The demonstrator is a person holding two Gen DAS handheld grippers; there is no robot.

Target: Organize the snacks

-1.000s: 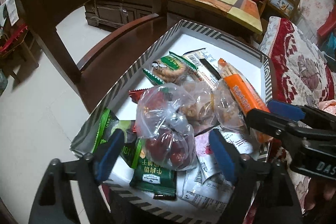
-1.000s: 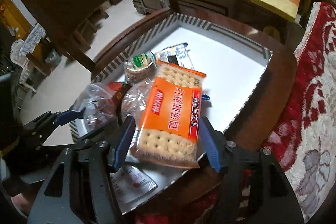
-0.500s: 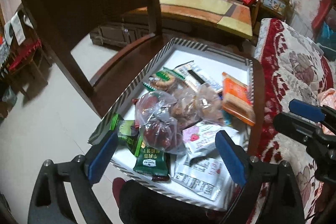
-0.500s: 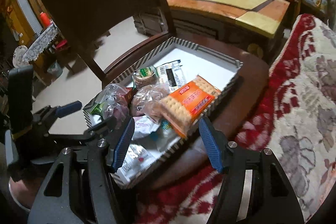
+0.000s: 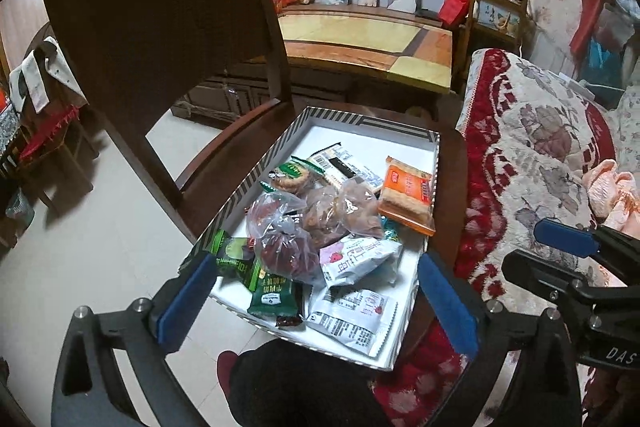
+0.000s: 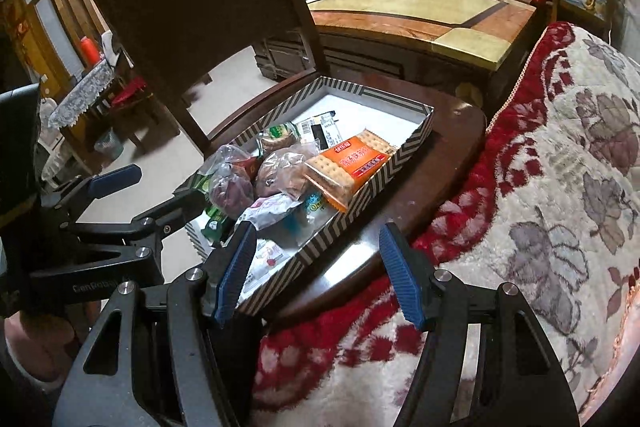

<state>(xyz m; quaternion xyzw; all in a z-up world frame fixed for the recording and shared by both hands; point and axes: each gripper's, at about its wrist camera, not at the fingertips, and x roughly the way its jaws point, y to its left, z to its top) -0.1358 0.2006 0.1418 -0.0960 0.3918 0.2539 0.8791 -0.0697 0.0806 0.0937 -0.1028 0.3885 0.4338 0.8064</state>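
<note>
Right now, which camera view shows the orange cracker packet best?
The right wrist view: the orange cracker packet lies nearest, its crackers and label visible. In the left wrist view the packet is smaller, against the striped box wall.

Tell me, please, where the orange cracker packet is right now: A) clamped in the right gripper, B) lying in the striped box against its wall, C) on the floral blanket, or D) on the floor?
B: the orange cracker packet lies inside the striped box, leaning on its wall, while the right gripper is empty.

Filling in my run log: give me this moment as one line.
left gripper: jaws opening, empty | right gripper: open, empty | cracker pack: in snack box | box: on chair
</note>
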